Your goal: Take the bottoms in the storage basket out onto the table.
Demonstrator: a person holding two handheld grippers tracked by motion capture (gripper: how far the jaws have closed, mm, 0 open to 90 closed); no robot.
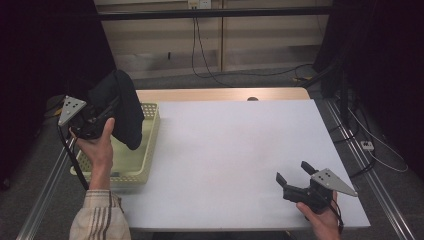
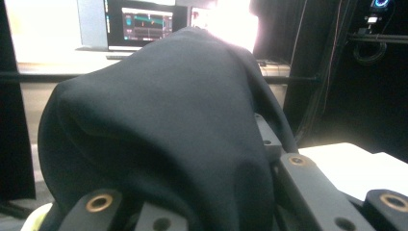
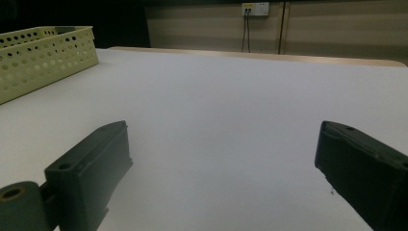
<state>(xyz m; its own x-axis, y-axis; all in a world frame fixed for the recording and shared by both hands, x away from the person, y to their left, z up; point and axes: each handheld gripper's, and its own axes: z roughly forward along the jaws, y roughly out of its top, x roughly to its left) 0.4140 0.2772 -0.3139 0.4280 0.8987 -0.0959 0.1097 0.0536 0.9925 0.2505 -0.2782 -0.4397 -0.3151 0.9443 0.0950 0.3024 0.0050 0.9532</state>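
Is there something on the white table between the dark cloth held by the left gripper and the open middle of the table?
Nothing visible. The left gripper holds the dark cloth above the yellow basket. The white table beside it is bare up to the right gripper, which rests open near the front right corner.

Basket [image 1: 148,150] on the table [image 1: 235,160] at its left edge. Cloth [image 1: 125,107] held above the basket in the left gripper [image 1: 100,116], draped over its jaws. Right gripper [image 1: 294,176] at the table's near right corner, well apart from the basket.
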